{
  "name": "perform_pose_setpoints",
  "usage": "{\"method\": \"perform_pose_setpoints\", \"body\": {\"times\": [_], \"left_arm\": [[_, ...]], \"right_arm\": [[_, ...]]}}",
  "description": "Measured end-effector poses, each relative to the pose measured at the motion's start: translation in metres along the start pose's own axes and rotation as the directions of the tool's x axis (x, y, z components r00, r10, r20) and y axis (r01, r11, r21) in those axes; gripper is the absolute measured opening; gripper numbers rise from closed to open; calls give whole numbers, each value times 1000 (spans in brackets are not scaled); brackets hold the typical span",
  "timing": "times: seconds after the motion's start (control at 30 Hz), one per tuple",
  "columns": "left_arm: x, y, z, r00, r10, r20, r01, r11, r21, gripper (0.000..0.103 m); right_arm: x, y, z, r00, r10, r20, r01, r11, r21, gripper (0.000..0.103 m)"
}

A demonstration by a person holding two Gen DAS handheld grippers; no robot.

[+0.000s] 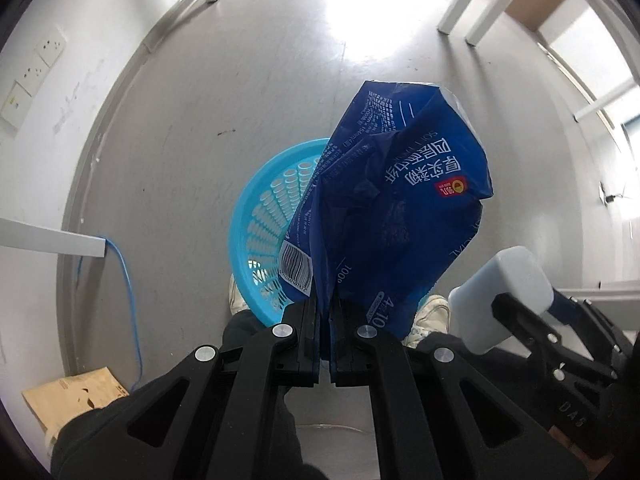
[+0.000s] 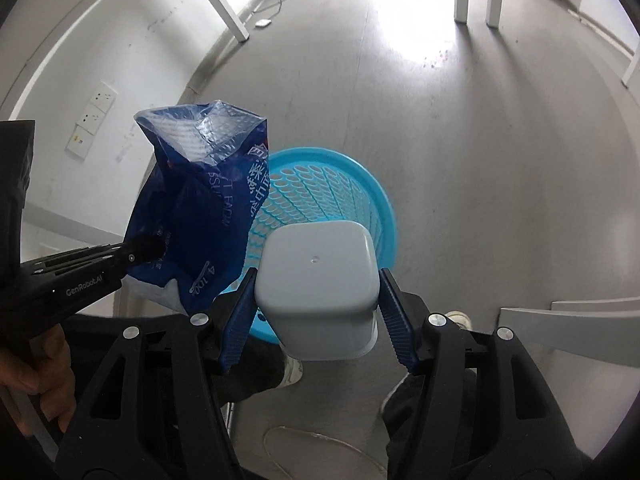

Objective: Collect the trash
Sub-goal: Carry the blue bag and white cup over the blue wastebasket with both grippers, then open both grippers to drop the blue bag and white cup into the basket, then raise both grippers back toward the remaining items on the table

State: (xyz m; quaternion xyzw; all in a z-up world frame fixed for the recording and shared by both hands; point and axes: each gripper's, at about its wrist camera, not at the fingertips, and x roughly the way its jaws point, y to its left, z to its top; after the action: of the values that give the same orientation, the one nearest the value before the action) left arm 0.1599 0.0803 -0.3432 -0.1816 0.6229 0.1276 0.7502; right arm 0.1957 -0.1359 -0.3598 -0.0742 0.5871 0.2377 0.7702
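My left gripper [image 1: 326, 312] is shut on an empty blue tissue wrapper [image 1: 384, 208] and holds it above a light blue perforated waste basket [image 1: 260, 216] on the floor. The wrapper hides most of the basket in the left wrist view. My right gripper [image 2: 316, 292] is shut on a pale grey plastic tub [image 2: 316, 268], held bottom-forward over the basket [image 2: 340, 184]. The wrapper [image 2: 200, 208] and left gripper [image 2: 132, 256] show at the left of the right wrist view. The tub and right gripper [image 1: 500, 300] show at the right of the left wrist view.
Grey floor with a white wall [image 1: 60, 92] and sockets on the left. A brown paper bag [image 1: 72, 400] and a blue cable [image 1: 128, 280] lie by the wall. White table legs [image 1: 468, 0] stand far ahead. The person's shoes [image 1: 428, 312] stand beside the basket.
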Motion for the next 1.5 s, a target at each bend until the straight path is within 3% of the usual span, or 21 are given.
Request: {"method": "perform_pose_setpoints", "body": {"times": [0.2,0.23,0.27,0.3,0.33,0.4,0.43,0.47,0.6,0.8,1.0,1.23,1.5], "left_arm": [[9,1,10,999,11,-33,-12,999,-34,4],[10,3,11,999,-1,-36,-1,999,-48,12],[9,4,14,999,-9,-31,7,998,-61,39],[8,6,17,1000,-15,-19,13,997,-76,49],[7,10,20,1000,-15,-4,15,996,-88,49],[6,8,20,1000,8,0,-8,996,-85,40],[8,7,19,1000,17,-10,-18,997,-79,38],[8,6,18,1000,13,-17,-14,997,-77,38],[2,3,15,1000,6,-1,-6,997,-75,38],[-8,18,8,999,-48,18,49,995,-91,40],[-14,11,-10,997,-72,-21,71,996,-58,44],[-47,-9,-52,997,-68,33,67,997,26,55],[-86,-6,-90,992,-82,97,80,996,29,59]], "right_arm": [[36,-1,20,999,24,-38,-23,1000,15,57],[39,0,20,999,24,-38,-23,1000,14,59],[41,-3,22,999,21,-38,-20,1000,14,71],[43,-3,25,999,23,-33,-22,1000,17,77],[43,-4,24,999,23,-29,-22,1000,21,78],[45,-8,25,999,16,-36,-15,999,29,75],[46,-9,24,999,11,-47,-9,999,34,65],[47,-6,25,998,8,-57,-6,999,37,60],[46,-2,23,998,-15,-65,17,999,30,61],[31,0,15,998,-22,-54,23,1000,16,64],[8,2,0,998,-31,-50,32,999,8,67],[-36,9,-31,998,-64,-17,63,997,-40,73],[-90,13,-63,995,-70,71,74,996,-48,80]]}}
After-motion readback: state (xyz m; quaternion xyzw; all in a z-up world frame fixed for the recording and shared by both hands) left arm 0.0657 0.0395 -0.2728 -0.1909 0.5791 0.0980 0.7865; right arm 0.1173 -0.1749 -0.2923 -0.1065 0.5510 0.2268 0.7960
